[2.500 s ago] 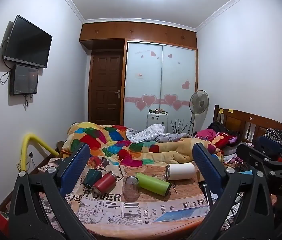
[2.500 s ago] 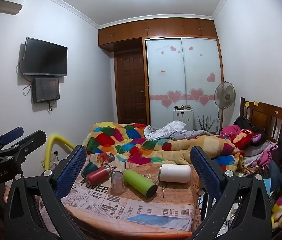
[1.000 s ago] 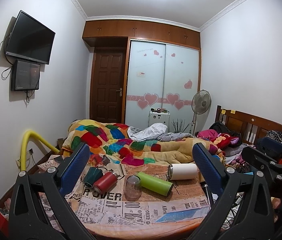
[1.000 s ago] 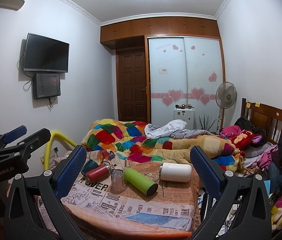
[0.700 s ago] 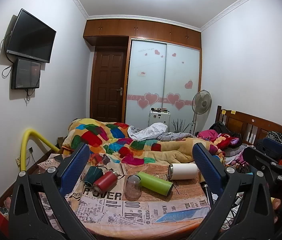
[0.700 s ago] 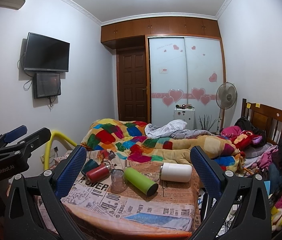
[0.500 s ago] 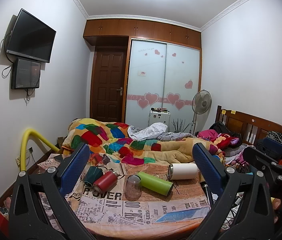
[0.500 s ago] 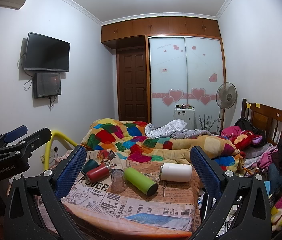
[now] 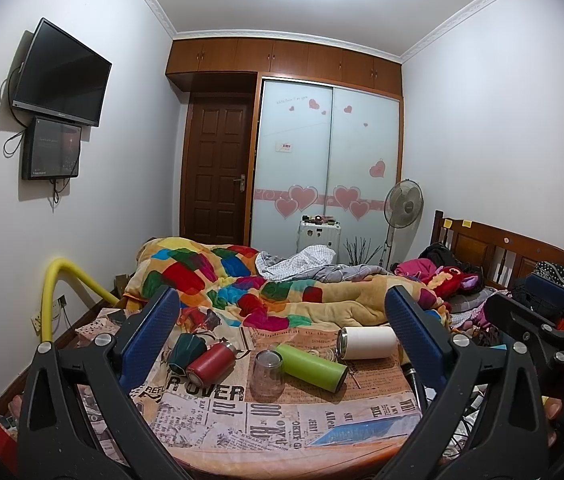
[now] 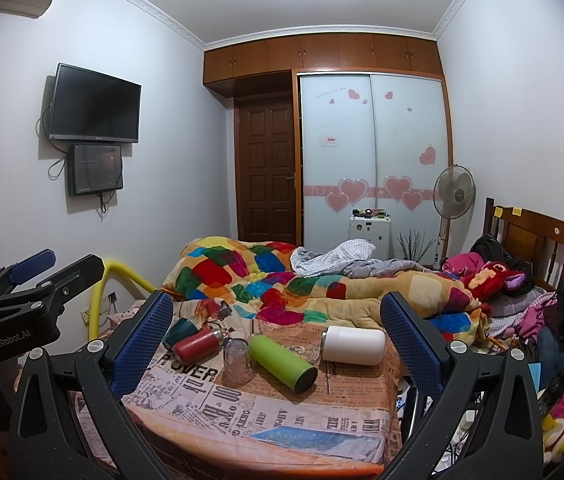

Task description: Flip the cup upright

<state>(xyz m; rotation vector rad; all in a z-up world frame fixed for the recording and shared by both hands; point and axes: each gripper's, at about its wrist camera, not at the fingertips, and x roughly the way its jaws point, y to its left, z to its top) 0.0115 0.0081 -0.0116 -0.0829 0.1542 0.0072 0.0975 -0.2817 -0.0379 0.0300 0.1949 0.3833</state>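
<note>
Several cups lie on a table covered with newspaper-print cloth (image 9: 266, 420). A green bottle (image 9: 309, 367) (image 10: 282, 361), a white cup (image 9: 366, 343) (image 10: 353, 345), a red bottle (image 9: 210, 363) (image 10: 196, 345) and a dark green cup (image 9: 186, 351) (image 10: 177, 331) all lie on their sides. A clear glass (image 9: 267, 374) (image 10: 236, 361) stands upside down in the middle. My left gripper (image 9: 282, 336) and right gripper (image 10: 274, 332) are both open and empty, held back from the table's near edge.
A bed with a colourful quilt (image 9: 250, 280) is behind the table. A yellow pipe (image 9: 58, 280) curves at the left wall. A fan (image 9: 403, 204) and wooden headboard (image 9: 505, 248) are at the right. The right gripper's body (image 9: 541, 328) shows at the right.
Both views have risen very slightly. The cups have not moved and both grippers stay open.
</note>
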